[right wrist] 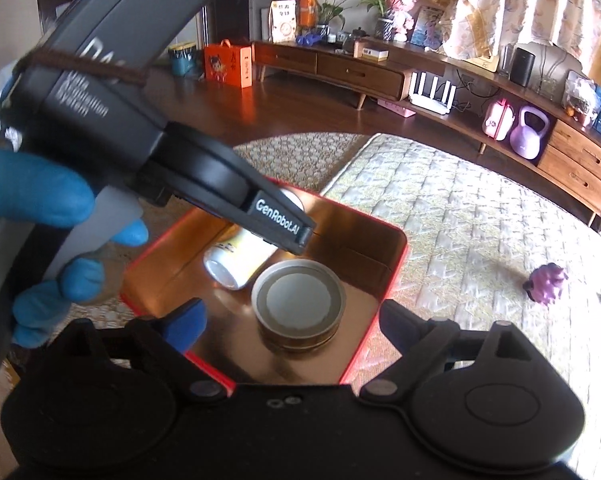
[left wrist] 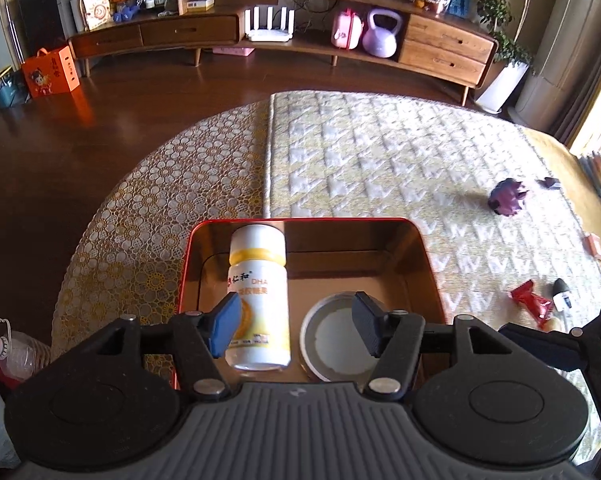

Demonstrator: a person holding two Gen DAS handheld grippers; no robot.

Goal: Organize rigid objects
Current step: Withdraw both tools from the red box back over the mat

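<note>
The left tool (left wrist: 296, 326) hangs spread and empty at lower centre over a red-rimmed, gold-lined rectangular tin (left wrist: 416, 240). Inside lie a white-and-yellow plastic bottle (left wrist: 260, 296) and, just beside it, a round metal-lidded jar (right wrist: 298, 300). The right tool (right wrist: 292, 326) gapes wide, holding nothing.

Dark wood floor (left wrist: 112, 120). Long low wooden sideboard (left wrist: 228, 32) along far wall, drawers both ends, cluttered top. White router (left wrist: 269, 24), pink bag (left wrist: 346, 30), purple kettlebell (left wrist: 381, 34) on its shelf. Patterned curtains (right wrist: 520, 12), bright daylight from right. Potted plant (left wrist: 500, 20) in corner.
</note>
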